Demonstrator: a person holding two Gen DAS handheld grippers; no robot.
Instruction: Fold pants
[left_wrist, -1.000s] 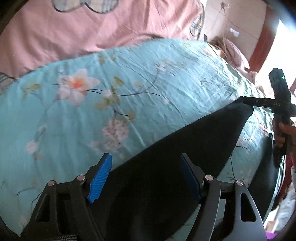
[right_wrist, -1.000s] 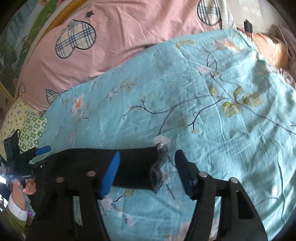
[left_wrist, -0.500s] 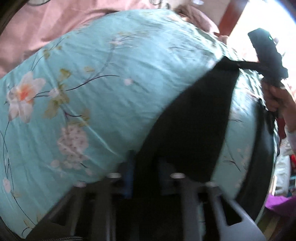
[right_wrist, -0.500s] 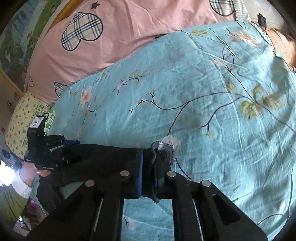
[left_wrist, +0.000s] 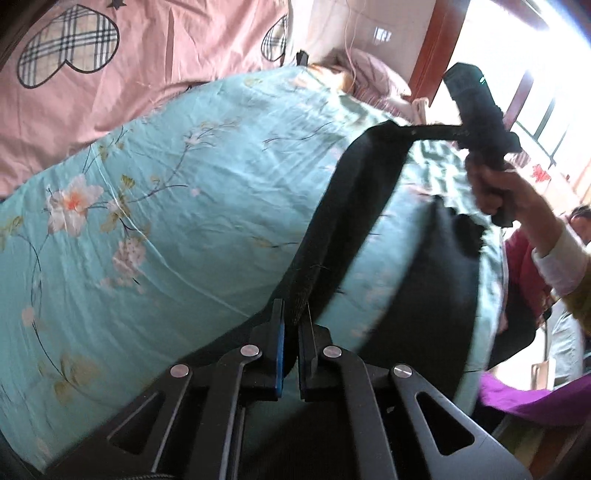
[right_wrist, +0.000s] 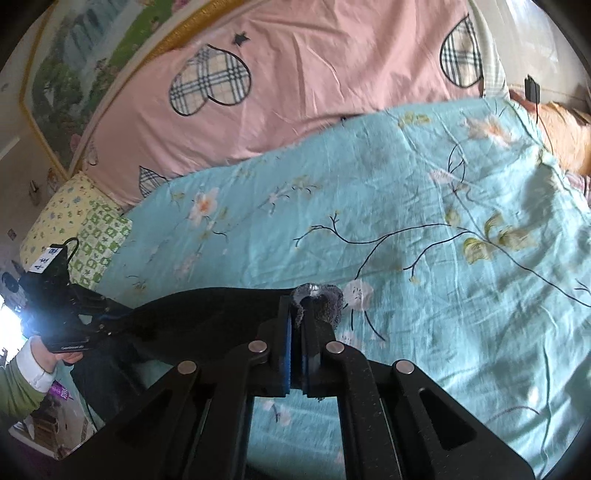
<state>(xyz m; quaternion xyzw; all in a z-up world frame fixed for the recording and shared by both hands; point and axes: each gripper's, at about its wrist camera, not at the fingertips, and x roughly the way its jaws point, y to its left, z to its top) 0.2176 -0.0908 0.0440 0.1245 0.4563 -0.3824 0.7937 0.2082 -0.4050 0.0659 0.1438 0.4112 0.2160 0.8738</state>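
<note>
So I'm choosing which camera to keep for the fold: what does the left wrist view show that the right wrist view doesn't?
Only the left wrist view shows the window and the pants' second black part draped at the bed edge. Only the right wrist view shows the wall picture, the yellow-green pillow and the grey fuzzy hem in the right gripper. Both show the black pants stretched between the shut left gripper and right gripper, the floral sheet and the pink quilt.
</note>
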